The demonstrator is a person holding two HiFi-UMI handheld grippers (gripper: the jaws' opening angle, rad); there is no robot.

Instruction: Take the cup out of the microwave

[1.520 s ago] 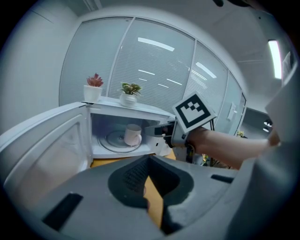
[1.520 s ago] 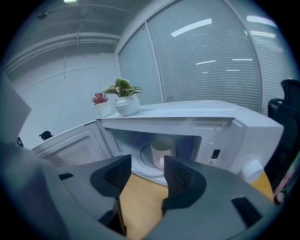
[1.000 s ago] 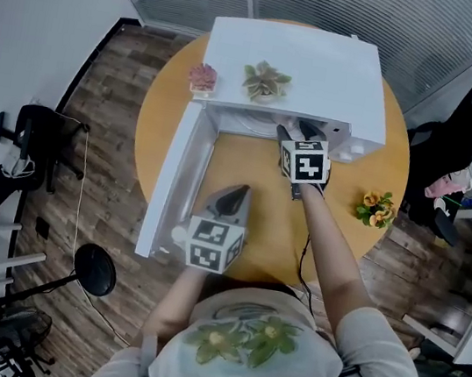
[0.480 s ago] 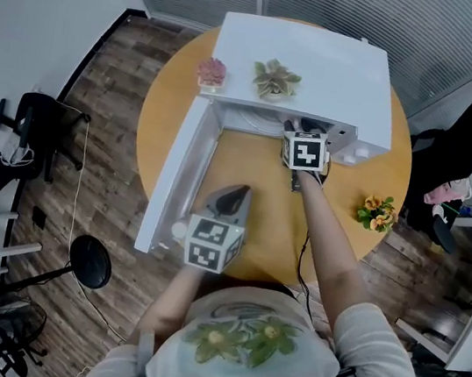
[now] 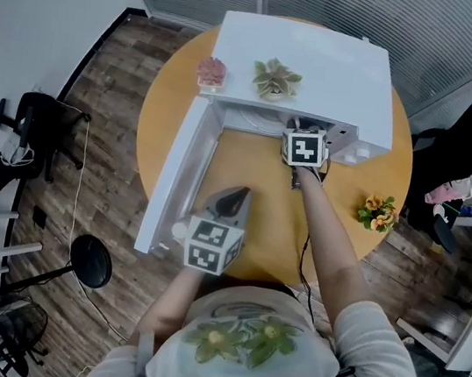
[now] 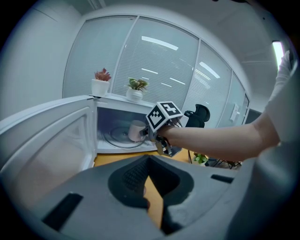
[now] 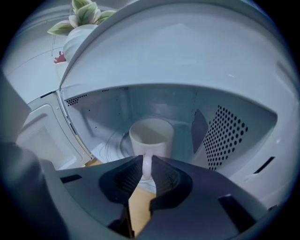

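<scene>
A white cup (image 7: 151, 136) stands on the glass turntable inside the open white microwave (image 5: 300, 65). In the right gripper view its handle faces me. My right gripper (image 7: 146, 164) reaches into the oven's mouth (image 5: 297, 131); its jaws have just been closing, and the pads now press on the cup's handle between them. The left gripper view shows the cup (image 6: 136, 130) just beyond the right gripper's marker cube (image 6: 164, 116). My left gripper (image 5: 237, 194) hangs shut over the table in front of the open door (image 5: 170, 182), with nothing in it.
Two small potted plants (image 5: 275, 80) (image 5: 210, 73) stand on top of the microwave. The round orange table (image 5: 352, 184) also bears a yellow flower bunch (image 5: 376, 210) at the right. The door swings out to the left. Office chairs stand round the table.
My right gripper has pushed a little deeper into the microwave's mouth and lower. The left gripper has stayed where it was.
</scene>
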